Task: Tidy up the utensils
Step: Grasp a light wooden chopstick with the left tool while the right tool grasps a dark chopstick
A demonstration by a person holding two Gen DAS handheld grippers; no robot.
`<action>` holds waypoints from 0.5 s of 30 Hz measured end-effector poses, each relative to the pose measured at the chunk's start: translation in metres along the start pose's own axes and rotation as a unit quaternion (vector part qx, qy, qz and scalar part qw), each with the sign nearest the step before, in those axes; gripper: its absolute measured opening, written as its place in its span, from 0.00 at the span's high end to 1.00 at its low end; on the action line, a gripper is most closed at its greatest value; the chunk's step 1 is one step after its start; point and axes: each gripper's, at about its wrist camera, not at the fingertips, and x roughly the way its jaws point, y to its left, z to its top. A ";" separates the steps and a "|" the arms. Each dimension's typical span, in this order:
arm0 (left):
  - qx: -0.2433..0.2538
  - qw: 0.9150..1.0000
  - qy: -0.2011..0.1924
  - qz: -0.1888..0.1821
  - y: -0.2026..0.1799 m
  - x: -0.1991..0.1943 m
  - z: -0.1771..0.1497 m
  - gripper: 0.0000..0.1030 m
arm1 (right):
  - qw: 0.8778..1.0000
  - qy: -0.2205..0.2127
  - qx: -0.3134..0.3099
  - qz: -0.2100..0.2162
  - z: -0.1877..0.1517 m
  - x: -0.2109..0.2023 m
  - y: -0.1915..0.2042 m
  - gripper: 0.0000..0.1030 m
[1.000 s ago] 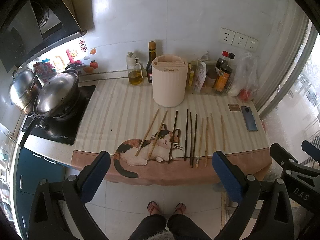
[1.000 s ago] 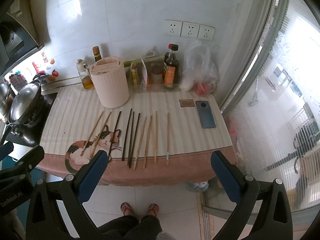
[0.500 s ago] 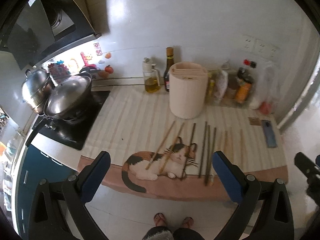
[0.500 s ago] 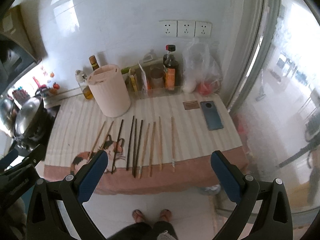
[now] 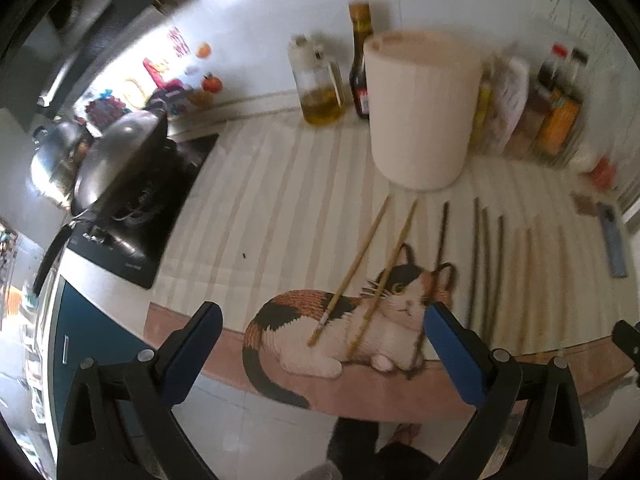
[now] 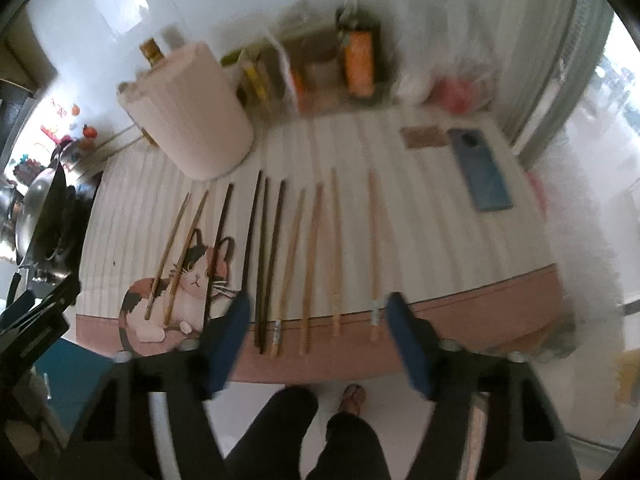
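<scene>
Above the counter edge, left claw (image 5: 320, 344) and right claw (image 6: 318, 332) spread apart, empty, over chopsticks (image 6: 312, 264).

No legible text in either view; motion blur throughout.

- Red sign w/ characters on white tiled wall (image 5: 179, 41), upper left of left wrist frame: unreadable.
- Pale print on black induction hob (image 5: 132, 267), front edge, left-centre: too small.
- Labels on dark glass bottle w/ red label (image 5: 361, 98) and orange-labelled sauce bottle (image 6: 359, 62), top centre: smeared.
</scene>
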 end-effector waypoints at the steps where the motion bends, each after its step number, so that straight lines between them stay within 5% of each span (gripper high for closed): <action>1: 0.005 1.000 0.010 0.001 0.002 0.014 0.003 0.01 | 1.000 0.004 0.000 0.001 0.000 0.008 0.001 0.38; 5: 0.005 0.998 0.052 -0.022 0.012 0.061 0.013 0.15 | 0.999 0.027 0.004 0.018 0.007 0.049 0.011 0.46; 8: 0.007 0.996 0.077 -0.041 0.015 0.094 0.022 0.18 | 0.998 0.052 0.007 0.032 0.012 0.081 0.022 0.65; 15: 0.050 0.990 0.103 -0.079 0.006 0.149 0.038 0.21 | 0.995 0.088 0.028 0.033 0.030 0.145 0.058 0.68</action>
